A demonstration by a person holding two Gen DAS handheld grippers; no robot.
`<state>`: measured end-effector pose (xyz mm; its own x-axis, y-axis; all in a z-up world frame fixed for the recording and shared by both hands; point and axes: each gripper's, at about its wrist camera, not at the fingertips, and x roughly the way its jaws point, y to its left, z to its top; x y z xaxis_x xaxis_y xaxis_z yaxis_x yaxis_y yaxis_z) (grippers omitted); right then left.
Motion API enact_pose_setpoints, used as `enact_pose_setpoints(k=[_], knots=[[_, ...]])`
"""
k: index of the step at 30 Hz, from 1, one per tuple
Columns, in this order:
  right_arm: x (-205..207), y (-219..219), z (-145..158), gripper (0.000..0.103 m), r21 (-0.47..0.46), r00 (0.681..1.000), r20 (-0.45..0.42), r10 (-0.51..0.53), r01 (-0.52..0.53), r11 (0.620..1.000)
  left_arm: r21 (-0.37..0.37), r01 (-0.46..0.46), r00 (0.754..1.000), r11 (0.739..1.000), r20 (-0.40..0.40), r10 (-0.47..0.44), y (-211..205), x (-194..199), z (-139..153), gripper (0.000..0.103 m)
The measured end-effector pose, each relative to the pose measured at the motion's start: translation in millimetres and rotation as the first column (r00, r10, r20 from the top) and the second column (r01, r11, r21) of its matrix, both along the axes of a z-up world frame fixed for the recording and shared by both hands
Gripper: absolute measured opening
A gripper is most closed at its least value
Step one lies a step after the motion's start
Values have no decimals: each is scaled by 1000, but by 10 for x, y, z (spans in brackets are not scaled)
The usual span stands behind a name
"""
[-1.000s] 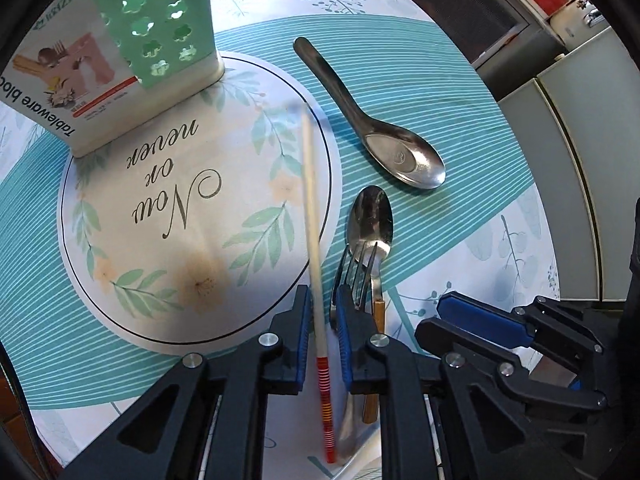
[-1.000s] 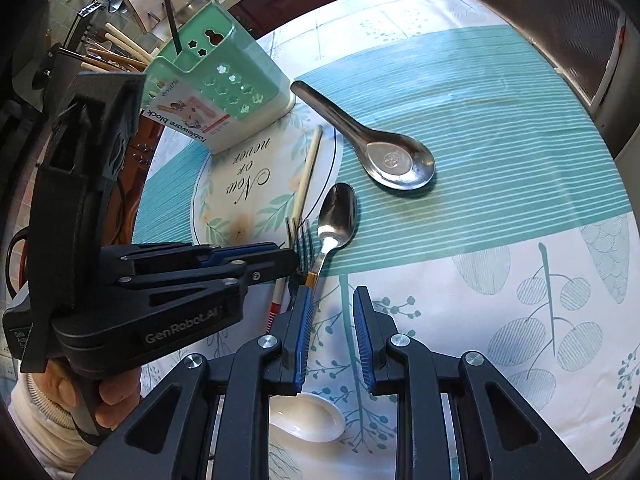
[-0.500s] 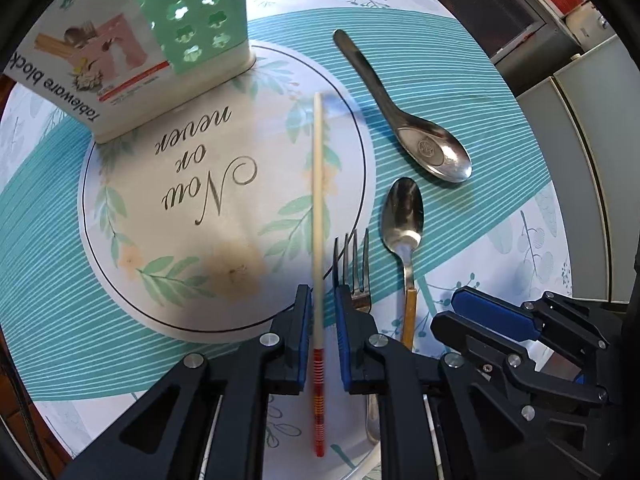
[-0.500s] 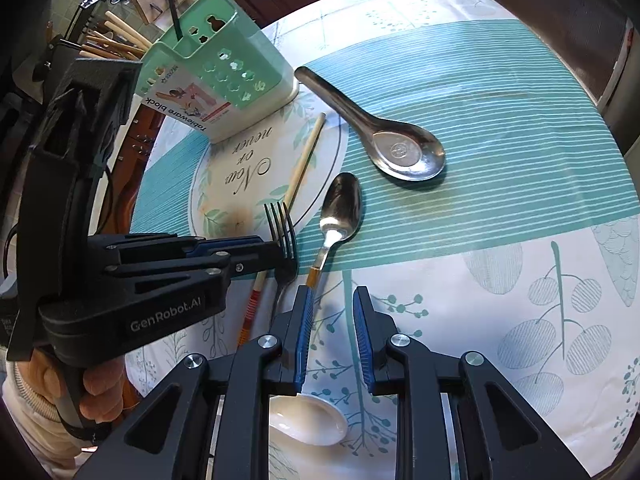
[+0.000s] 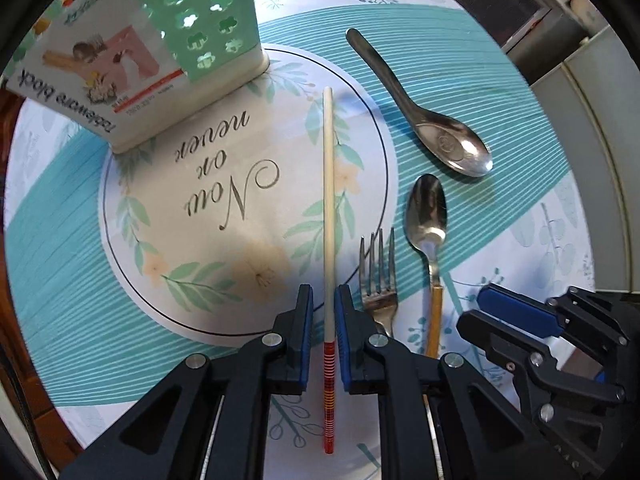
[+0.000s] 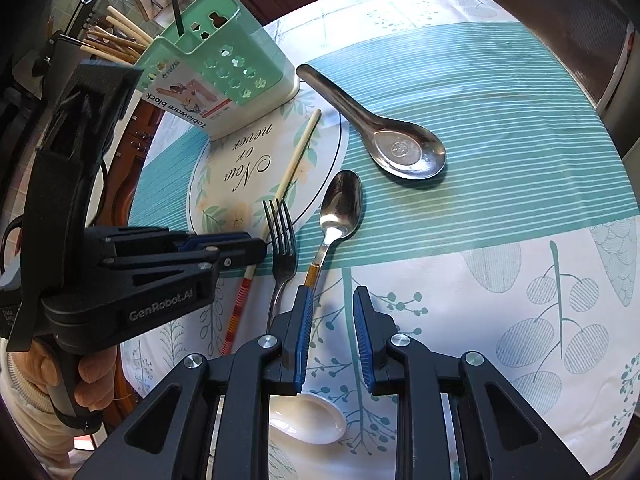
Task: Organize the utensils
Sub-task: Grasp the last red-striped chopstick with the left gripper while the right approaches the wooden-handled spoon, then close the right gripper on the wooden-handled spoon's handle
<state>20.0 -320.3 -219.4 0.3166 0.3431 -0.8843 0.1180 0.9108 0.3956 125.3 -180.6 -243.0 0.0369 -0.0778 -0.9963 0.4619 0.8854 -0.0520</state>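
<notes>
Left gripper (image 5: 323, 332) is clamped on the chopstick (image 5: 328, 208) just above its red-striped end, pointing down, presumably to carry it to the green holder (image 5: 208, 40). The chopstick is slim and cream-coloured, lying over the tablecloth (image 5: 500, 100) beside the fork (image 5: 378, 276). Right gripper (image 6: 331, 340) stands partly open, holding nothing.

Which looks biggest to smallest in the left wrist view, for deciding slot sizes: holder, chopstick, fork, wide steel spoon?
1. green holder, partly cropped, nearest the edge
2. chopstick, longest
3. wide steel spoon
4. fork, handle hidden, so unsure
</notes>
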Motion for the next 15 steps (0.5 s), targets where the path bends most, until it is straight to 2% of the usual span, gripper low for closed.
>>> enact_pose_setpoints(k=[2,3,4,7,8,10,13,15], knots=[[3,21,0,22,-3,1000,0,2,-2,1000,39,16,1000,999,9,-16,-84,0,-6,11],[6,32,4,22,-10,1000,-1,3,-3,1000,73,18,1000,997,23,-19,-116,2,-6,18],[10,38,6,22,-14,1000,0,4,-4,1000,92,16,999,996,29,-19,-153,14,-13,21],[24,66,14,22,-27,1000,-2,8,-8,1000,107,22,1000,994,18,-24,-197,40,-22,21],[31,82,14,22,-36,1000,-2,11,-11,999,110,23,1000,994,13,-24,-230,56,-29,20],[50,120,6,22,-44,1000,-8,20,-20,999,89,33,999,995,-16,-32,-270,70,-40,4],[83,146,-26,22,-40,999,-25,21,-22,999,104,47,999,993,-3,-47,-394,71,-62,3],[116,151,-47,22,-25,999,-38,18,-19,1000,86,42,999,995,-9,-42,-384,92,-68,3]])
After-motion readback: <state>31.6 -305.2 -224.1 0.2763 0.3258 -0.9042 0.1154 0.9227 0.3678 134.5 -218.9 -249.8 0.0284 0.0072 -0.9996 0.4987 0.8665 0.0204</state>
